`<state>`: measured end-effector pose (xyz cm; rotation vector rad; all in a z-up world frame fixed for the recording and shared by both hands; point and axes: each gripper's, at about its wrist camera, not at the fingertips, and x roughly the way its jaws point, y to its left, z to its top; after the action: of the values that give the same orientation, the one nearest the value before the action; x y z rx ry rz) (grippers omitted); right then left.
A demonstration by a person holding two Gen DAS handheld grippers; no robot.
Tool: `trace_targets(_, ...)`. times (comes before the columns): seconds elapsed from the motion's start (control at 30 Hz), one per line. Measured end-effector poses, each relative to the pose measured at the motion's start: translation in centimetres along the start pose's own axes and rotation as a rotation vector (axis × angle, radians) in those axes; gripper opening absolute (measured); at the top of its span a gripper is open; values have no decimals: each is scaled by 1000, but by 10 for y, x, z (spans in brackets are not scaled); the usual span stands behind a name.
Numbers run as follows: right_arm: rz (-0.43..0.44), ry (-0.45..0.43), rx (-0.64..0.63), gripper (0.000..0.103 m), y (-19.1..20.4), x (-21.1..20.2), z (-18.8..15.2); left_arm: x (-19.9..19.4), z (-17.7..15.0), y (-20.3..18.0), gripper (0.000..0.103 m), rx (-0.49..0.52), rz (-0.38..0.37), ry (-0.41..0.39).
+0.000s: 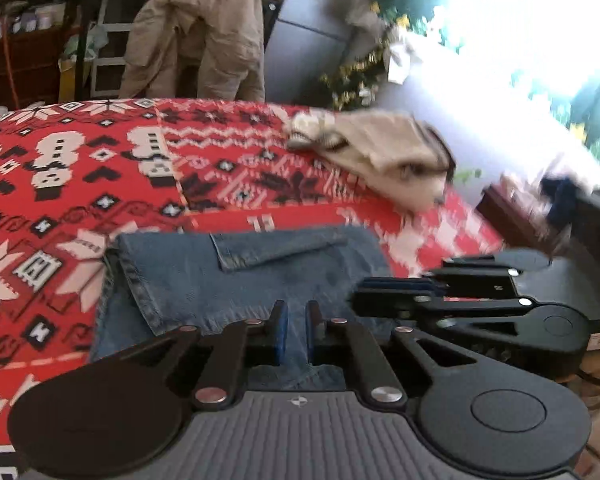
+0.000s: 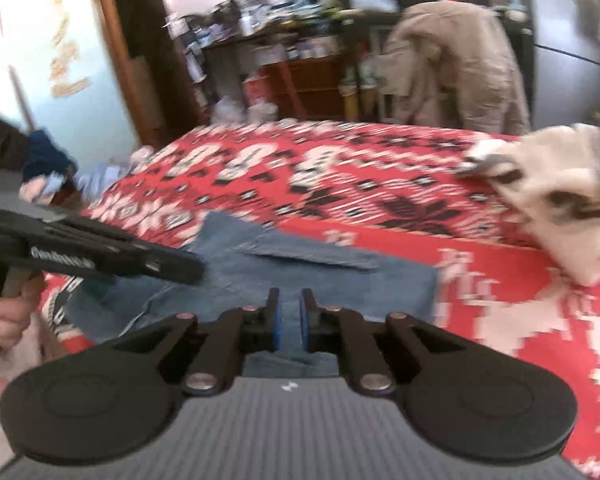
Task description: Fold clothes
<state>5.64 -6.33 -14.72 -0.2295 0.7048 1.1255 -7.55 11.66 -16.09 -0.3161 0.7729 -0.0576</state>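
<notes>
While we hold the jeans (image 1: 260,276) on the red cloth (image 1: 100,168), both grippers (image 1: 296,332) (image 2: 290,322) w/ fingers pinching denim, it's folded small; cream top (image 1: 384,152) nearby still waits.

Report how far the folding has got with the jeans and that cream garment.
Done: the jeans lie doubled over on the red patterned blanket. In hand: both claws, left claw and right claw, are nearly shut with denim between their pads, seemingly pinching the near edge. Left: any further fold of the jeans, and the cream garment, which lies crumpled near the blanket's far edge.
</notes>
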Motion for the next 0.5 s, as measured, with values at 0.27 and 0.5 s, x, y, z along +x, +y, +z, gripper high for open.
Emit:
trace_targets(0.27, -74, 40, -39, 7, 5, 12, -23, -4, -28, 35, 3, -107, -25, -3)
trace_targets(0.5, -84, 64, 21, 0, -19, -9, -34, -20, -39, 37, 3, -145, -15, -7)
